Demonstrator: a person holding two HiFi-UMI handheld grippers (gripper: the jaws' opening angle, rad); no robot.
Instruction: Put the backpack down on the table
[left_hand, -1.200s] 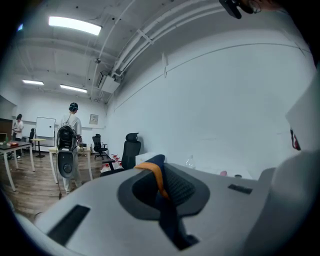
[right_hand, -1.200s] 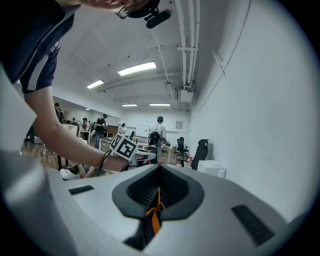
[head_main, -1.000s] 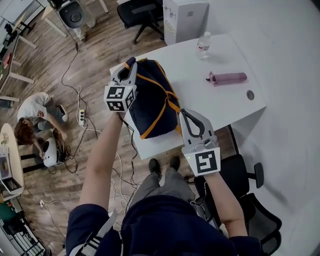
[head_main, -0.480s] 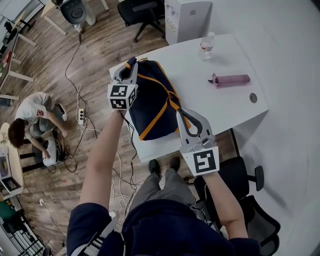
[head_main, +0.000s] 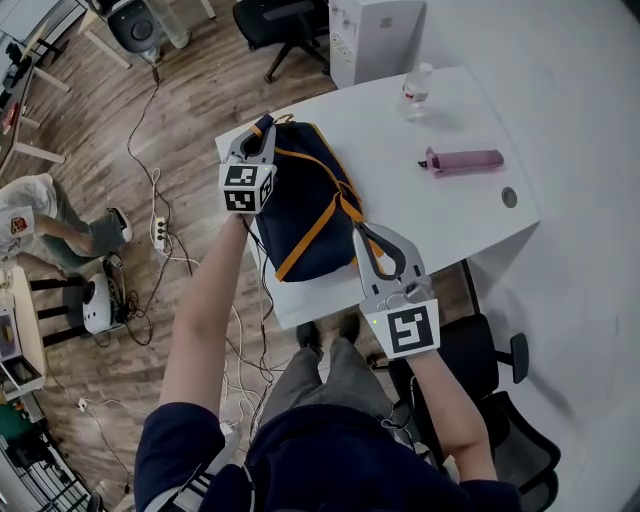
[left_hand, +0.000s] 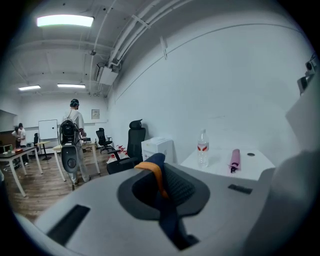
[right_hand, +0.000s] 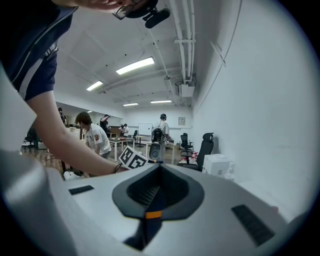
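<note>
Head view: the navy backpack (head_main: 305, 205) with orange trim sits at the near left corner of the white table (head_main: 450, 215). Full contact with the tabletop cannot be confirmed. The left gripper (head_main: 262, 127) is at its far end, the right gripper (head_main: 358, 236) at its near end. A water bottle (head_main: 417, 90) has a red label with illegible print. A mauve pouch (head_main: 465, 160) lies apart.

Left gripper view: the jaws are closed on a navy, orange-edged strap (left_hand: 161, 186).

Right gripper view: the jaws are clamped on a navy strap with an orange band (right_hand: 152, 205). The marker cubes carry patterns only, no text.
</note>
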